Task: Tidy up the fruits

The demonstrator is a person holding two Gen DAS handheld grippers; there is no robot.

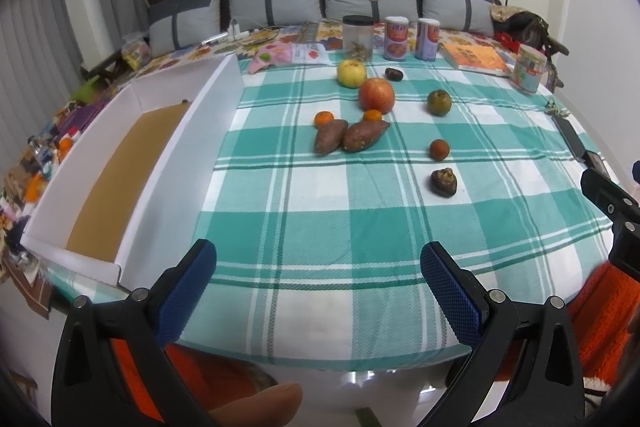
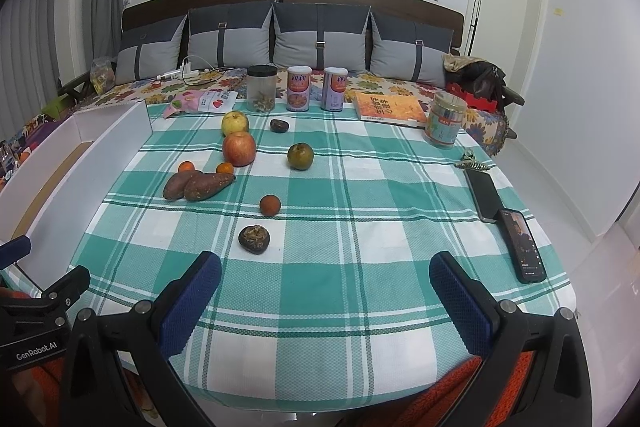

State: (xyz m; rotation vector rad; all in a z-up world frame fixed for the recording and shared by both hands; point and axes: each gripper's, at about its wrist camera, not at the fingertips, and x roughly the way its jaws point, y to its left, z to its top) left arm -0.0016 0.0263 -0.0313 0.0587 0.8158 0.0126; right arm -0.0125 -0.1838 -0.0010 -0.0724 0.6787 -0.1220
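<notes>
Step in hand: start position, before the first pick. The left gripper and the right gripper both hover over the near edge of the table, jaws spread wide, nothing between the pads. No fruit is touched.

Location of the fruit: all pieces lie loose on the checked tablecloth, none in the white box that stands along the left side of the table. The box floor shows only brown cardboard.

- Nearest: a dark wrinkled fruit, just ahead of the right gripper's left finger.
- Behind it: a small red-orange fruit.
- Middle: two sweet potatoes lying side by side and touching, with two small oranges just behind them.
- Farther: a red apple, a yellow apple, a green-brown round fruit and a small dark fruit.

Not part of the task, by judgement: a jar and cans at the far edge, a book, and two phones at the right edge.

Next move, as judged: advance one gripper to the nearest piece, likely the dark wrinkled fruit, straddle it with the open jaws, close gently, then carry it to the box. Round fruit may roll if nudged by one finger first; centre the jaws before closing. Keep the right gripper clear of the phones.
</notes>
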